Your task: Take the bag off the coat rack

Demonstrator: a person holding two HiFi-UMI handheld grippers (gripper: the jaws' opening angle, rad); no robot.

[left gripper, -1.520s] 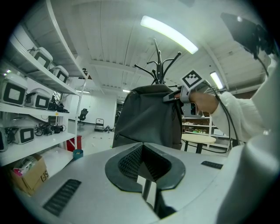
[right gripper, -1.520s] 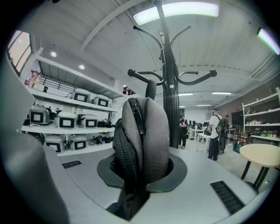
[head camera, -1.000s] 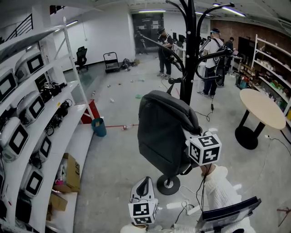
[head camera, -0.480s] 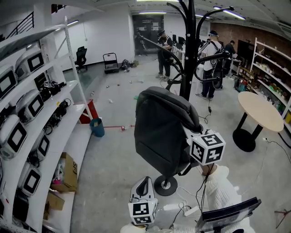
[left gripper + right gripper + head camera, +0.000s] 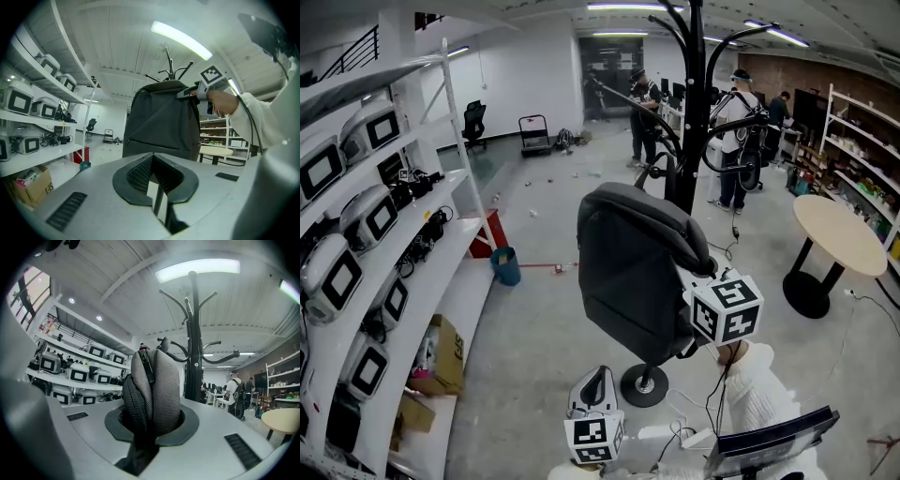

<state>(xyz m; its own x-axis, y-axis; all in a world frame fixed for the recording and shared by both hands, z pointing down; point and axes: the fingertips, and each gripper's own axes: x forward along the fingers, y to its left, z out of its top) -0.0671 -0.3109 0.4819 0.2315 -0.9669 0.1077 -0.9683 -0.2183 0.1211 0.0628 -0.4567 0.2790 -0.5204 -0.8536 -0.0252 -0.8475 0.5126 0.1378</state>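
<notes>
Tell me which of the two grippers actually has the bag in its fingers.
The right gripper: its fingers are clamped on the padded mesh strap of the bag. The left gripper holds nothing, its fingers closed short of the bag.

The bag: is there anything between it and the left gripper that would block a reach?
Nothing visible stands in the way. In the left gripper view the bag is straight ahead of the left gripper, with only open air between them. The right gripper is shut on the bag's padded strap.
</notes>
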